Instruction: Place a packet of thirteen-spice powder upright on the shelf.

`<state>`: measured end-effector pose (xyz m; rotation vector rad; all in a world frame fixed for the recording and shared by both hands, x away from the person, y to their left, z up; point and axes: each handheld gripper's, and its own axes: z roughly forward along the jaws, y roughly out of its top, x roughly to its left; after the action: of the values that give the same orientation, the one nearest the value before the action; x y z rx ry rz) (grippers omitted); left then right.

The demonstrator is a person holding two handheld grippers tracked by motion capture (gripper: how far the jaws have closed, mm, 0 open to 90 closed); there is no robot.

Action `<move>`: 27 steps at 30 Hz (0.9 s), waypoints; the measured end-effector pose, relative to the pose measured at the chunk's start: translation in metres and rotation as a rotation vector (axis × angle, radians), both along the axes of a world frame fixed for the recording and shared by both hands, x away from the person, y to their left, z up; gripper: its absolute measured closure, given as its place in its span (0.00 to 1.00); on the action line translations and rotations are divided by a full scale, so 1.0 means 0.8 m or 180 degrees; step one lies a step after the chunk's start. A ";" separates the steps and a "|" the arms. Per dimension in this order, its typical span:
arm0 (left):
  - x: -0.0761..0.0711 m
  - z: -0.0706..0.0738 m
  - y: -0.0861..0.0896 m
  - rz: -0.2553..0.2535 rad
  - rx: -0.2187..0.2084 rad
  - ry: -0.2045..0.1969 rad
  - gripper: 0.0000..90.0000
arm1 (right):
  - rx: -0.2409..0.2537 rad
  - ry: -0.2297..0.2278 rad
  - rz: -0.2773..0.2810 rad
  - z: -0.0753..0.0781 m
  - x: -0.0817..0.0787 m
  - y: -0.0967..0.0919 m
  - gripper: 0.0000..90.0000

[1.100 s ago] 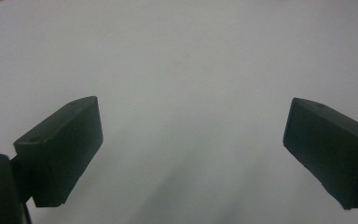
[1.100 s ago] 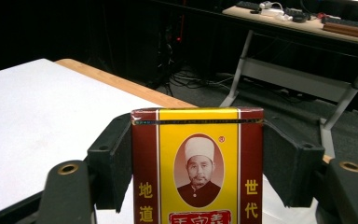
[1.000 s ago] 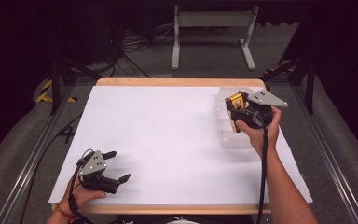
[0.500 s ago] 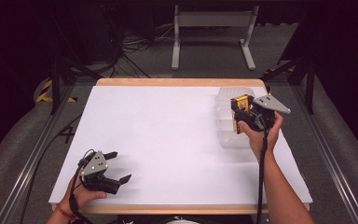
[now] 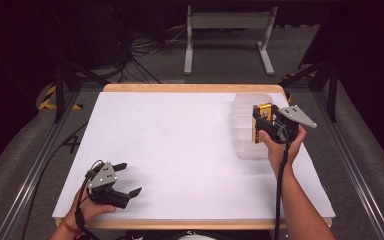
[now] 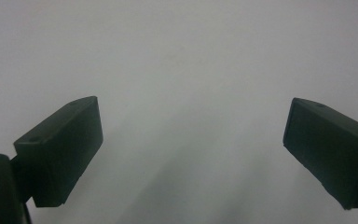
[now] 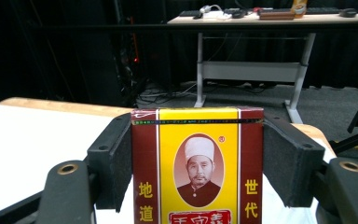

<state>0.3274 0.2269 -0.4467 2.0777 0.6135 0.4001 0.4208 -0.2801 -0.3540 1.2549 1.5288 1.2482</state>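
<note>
Now the right gripper [image 5: 261, 124] sits a little lower than it did a second ago, carrying its load down toward the clear plastic bin [image 5: 250, 122] at the far right of the white table [image 5: 180, 145]. Its jaws are clamped on a red-and-yellow box [image 7: 197, 165], one pad flat against each narrow side, with the printed face turned back toward the gripper's own camera and the top edge of the box standing just above the pads. In the high view the box [image 5: 263, 122] hangs over the bin, apparently above its middle section, though whether it already touches a wall or the floor of the bin is hard to tell from here.

That small drop suggests the placing step is under way: the box is being lowered into the bin rather than carried across. What remains, by my reading, is to finish the descent, let the pads part, and lift clear without dragging the box back out.

Meanwhile the left gripper [image 5: 122, 179] has kept its place near the front left corner of the table. Its jaws stand wide apart with nothing between them, just bare white table ahead [image 6: 191, 70].
</note>
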 end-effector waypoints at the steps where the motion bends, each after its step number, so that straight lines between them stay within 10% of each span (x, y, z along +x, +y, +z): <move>1: 0.000 0.000 0.000 0.0000 0.0000 0.0000 0.06 | 0.0000 0.0000 0.0000 0.000 0.000 0.000 0.36; 27: -0.002 0.001 0.004 -0.0008 -0.0001 0.0001 0.06 | -0.0058 0.0168 -0.0042 0.010 -0.010 -0.011 0.36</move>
<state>0.3258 0.2297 -0.4459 2.0780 0.6110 0.3983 0.4131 -0.2886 -0.3458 1.2934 1.5632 1.1988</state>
